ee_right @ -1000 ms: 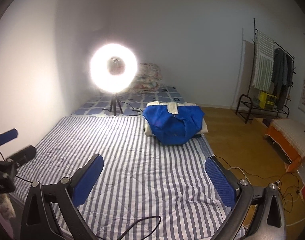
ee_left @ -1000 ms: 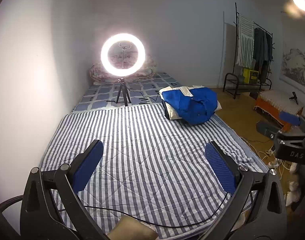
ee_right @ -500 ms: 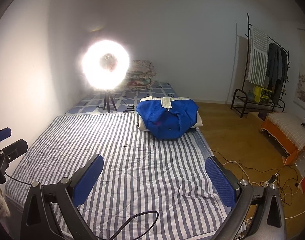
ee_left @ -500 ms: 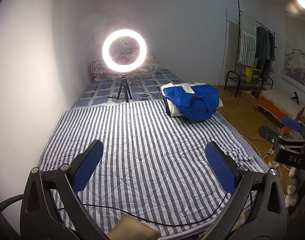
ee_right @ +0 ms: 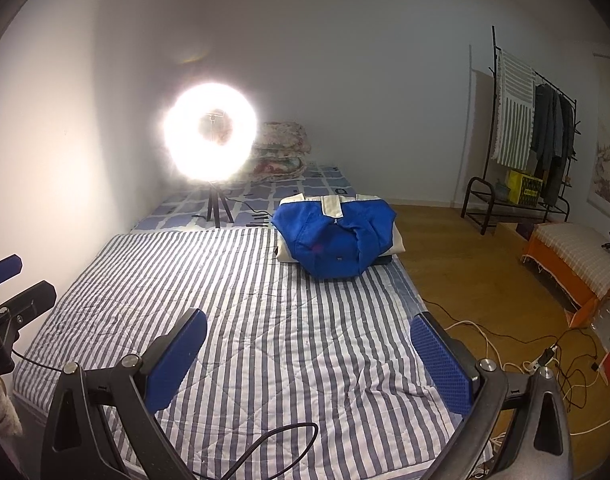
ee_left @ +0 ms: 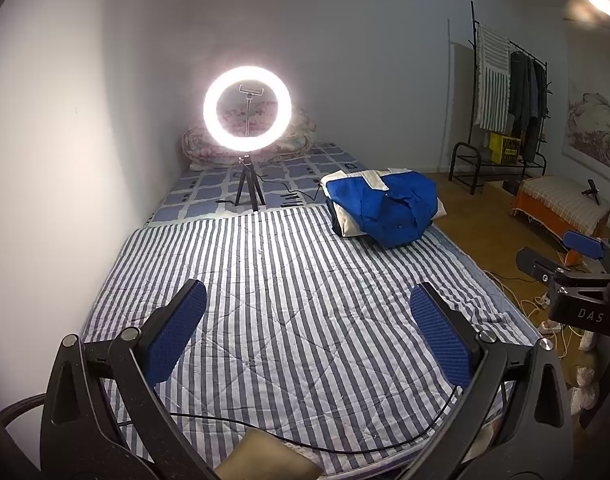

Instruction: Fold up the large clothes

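Striped bedding covers the near half of the bed (ee_left: 289, 304), and both tools hang above its foot end with nothing between their pads. Nearest the left wrist camera, the left hand-held gripper (ee_left: 307, 336) has its jaws spread wide over bare quilt; the right hand-held gripper (ee_right: 309, 360) is spread just as wide and also carries nothing. A black cable (ee_left: 305, 438) trails across the quilt's near edge.

Farther up, toward the bed's right side, lies the blue-and-cream garment (ee_right: 337, 240), bundled into a compact, rounded heap on top of something flat and dark. It is well apart from both tools. Beyond it a lit ring light (ee_left: 247, 114) stands on a small tripod on the checked sheet, with rolled floral bedding (ee_right: 281, 148) against the far wall. A clothes rack (ee_right: 533, 120) stands off to the right, across the wooden floor.

Over the last second both views have swung and tilted a little, the garment sliding in frame while its shape on the bed stayed the same; neither tool has closed on anything. That fits two readings: a bundle set aside after folding with the hands drawn back, or a loosely heaped garment waiting to be fetched and spread on the striped area. Its lumpy outline does not settle which.
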A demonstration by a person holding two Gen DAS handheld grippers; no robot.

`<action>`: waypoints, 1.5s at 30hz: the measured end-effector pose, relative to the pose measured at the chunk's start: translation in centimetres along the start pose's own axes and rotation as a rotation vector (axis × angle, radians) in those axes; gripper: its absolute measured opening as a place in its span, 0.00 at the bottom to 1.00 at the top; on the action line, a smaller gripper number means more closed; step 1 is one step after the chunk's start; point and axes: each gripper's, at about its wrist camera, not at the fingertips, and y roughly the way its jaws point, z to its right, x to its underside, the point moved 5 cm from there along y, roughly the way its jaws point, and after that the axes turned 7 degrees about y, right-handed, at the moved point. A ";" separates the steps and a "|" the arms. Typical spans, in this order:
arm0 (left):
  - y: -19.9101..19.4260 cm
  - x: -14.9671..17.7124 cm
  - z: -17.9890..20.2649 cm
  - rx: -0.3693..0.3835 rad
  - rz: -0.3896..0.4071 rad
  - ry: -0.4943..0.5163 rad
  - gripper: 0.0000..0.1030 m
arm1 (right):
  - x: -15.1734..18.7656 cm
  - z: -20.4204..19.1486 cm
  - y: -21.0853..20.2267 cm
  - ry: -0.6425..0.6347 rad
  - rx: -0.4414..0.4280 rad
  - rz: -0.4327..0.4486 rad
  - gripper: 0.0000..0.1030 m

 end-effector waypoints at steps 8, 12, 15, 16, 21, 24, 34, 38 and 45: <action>-0.2 -0.2 -0.1 -0.003 0.001 0.001 1.00 | 0.0 -0.3 -0.1 0.000 -0.001 0.000 1.00; -0.2 -0.4 -0.1 -0.005 0.001 0.003 1.00 | 0.0 -0.4 -0.2 0.002 0.000 0.001 1.00; -0.2 -0.3 -0.1 -0.006 0.001 0.000 1.00 | 0.0 -0.4 -0.2 0.003 -0.002 0.001 1.00; -0.2 -0.3 -0.1 -0.006 0.002 0.001 1.00 | 0.0 -0.5 -0.2 0.003 -0.002 0.001 1.00; -0.3 -0.4 -0.1 -0.008 0.001 0.002 1.00 | 0.1 -0.7 -0.2 0.003 -0.004 -0.003 1.00; -0.3 -0.5 -0.2 -0.008 0.001 0.002 1.00 | 0.1 -0.9 -0.3 0.001 -0.005 -0.004 1.00; -0.3 -0.5 -0.4 -0.011 0.004 -0.001 1.00 | 0.2 -1.0 -0.3 0.002 -0.003 -0.002 1.00; -0.3 -0.5 -0.4 -0.010 0.004 0.001 1.00 | 0.3 -1.2 -0.5 0.000 0.003 0.004 1.00; 0.0 -0.7 -0.6 -0.005 -0.007 -0.006 1.00 | 0.5 -1.5 -0.7 -0.006 0.006 0.005 1.00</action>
